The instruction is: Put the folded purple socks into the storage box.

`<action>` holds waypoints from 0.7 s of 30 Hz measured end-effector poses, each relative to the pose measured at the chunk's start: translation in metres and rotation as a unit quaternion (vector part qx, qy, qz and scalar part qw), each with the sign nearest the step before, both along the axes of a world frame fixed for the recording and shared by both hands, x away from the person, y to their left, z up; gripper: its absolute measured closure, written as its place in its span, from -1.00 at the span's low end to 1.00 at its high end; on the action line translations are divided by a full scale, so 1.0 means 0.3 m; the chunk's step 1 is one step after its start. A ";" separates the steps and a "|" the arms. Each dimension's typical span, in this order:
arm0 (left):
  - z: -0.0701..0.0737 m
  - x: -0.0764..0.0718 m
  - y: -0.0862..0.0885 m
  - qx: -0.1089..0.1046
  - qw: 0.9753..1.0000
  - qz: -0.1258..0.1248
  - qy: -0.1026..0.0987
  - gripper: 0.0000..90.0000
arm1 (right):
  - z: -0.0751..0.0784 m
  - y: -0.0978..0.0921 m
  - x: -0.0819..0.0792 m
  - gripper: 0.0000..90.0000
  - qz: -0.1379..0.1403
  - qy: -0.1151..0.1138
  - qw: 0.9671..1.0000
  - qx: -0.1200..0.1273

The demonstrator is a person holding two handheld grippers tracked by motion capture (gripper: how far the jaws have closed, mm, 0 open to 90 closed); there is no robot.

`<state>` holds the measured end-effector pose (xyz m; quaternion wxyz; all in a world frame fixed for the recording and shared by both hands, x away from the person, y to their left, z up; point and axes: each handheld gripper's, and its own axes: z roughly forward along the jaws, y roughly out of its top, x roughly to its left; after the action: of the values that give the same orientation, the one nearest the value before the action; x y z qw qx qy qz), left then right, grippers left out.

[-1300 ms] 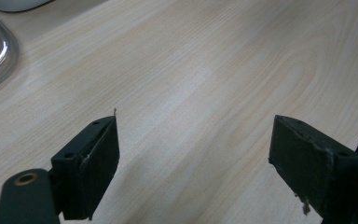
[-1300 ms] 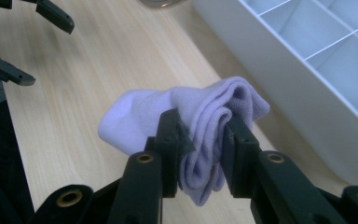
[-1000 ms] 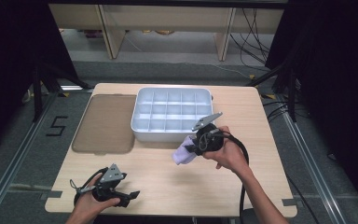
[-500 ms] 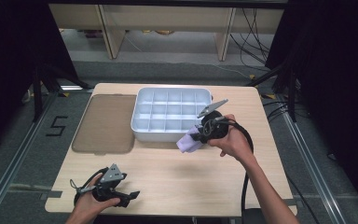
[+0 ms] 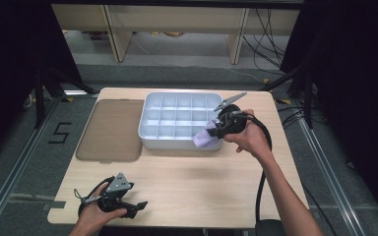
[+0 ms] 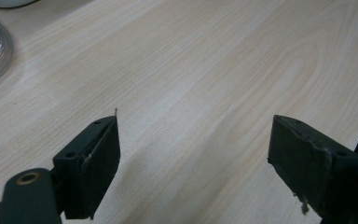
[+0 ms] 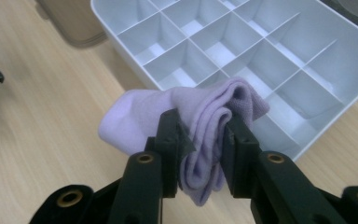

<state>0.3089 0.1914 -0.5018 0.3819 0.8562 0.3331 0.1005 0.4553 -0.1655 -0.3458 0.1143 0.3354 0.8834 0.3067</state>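
My right gripper [image 5: 210,133] [image 7: 201,140] is shut on a folded lilac sock [image 7: 200,112] [image 5: 204,139], held in the air over the near right corner of a white compartment tray [image 5: 150,132] [image 7: 335,65]. The sock hangs above the tray's front rim. All the tray's cells that show are empty. Resting near the table's front left edge, my left gripper [image 5: 137,206] [image 6: 193,158] is open, and bare wood lies between its jaws.
A flat translucent brown lid [image 5: 110,129] [image 7: 67,21] lies on the table left of the tray. The pale wooden table [image 5: 192,187] reaches from the tray to the front edge. A black cable [image 5: 261,182] trails from my right gripper toward the front.
My right gripper has carried the sock up and away from the table's middle, to the tray's near right corner. The left gripper has stayed put.
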 end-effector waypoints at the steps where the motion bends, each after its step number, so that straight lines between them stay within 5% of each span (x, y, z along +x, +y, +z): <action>1: 0.000 0.001 0.001 0.003 1.000 0.001 -0.002 -0.63 | 0.004 -0.004 0.008 0.59 -0.001 0.001 1.000 0.000; 12: -0.002 -0.001 -0.005 -0.005 1.000 -0.003 0.001 -0.63 | 0.033 -0.029 0.071 0.59 -0.033 -0.002 0.999 -0.012; 21: -0.001 0.002 -0.001 0.008 1.000 -0.006 -0.001 -0.63 | 0.021 -0.048 0.131 0.59 -0.053 0.002 0.998 -0.023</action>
<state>0.3095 0.1911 -0.5020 0.3761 0.8611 0.3268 0.1012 0.4946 -0.1799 -0.3396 0.1363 0.3800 0.8714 0.2788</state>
